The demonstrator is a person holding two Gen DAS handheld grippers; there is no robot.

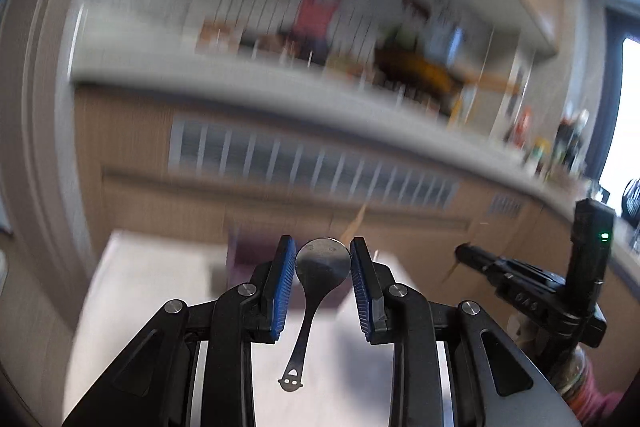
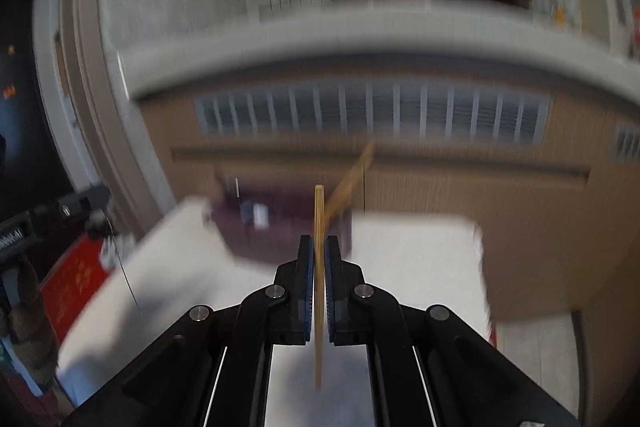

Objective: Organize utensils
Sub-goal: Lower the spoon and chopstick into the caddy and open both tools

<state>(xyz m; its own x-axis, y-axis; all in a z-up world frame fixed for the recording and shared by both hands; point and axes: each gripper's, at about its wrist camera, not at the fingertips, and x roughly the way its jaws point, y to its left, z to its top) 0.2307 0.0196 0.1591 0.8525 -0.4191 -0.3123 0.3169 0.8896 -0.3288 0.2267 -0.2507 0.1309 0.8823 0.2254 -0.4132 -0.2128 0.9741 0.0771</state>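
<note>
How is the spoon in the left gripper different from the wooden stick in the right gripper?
The spoon is grey shiny metal; the wooden stick is pale wood. The spoon has a round bowl and a curved handle with a cut-out end; the stick is thin and straight. The left gripper grips the spoon's wide bowl, so its pads stand apart; the right gripper is nearly shut on the stick. Both are held above the white table.
</note>
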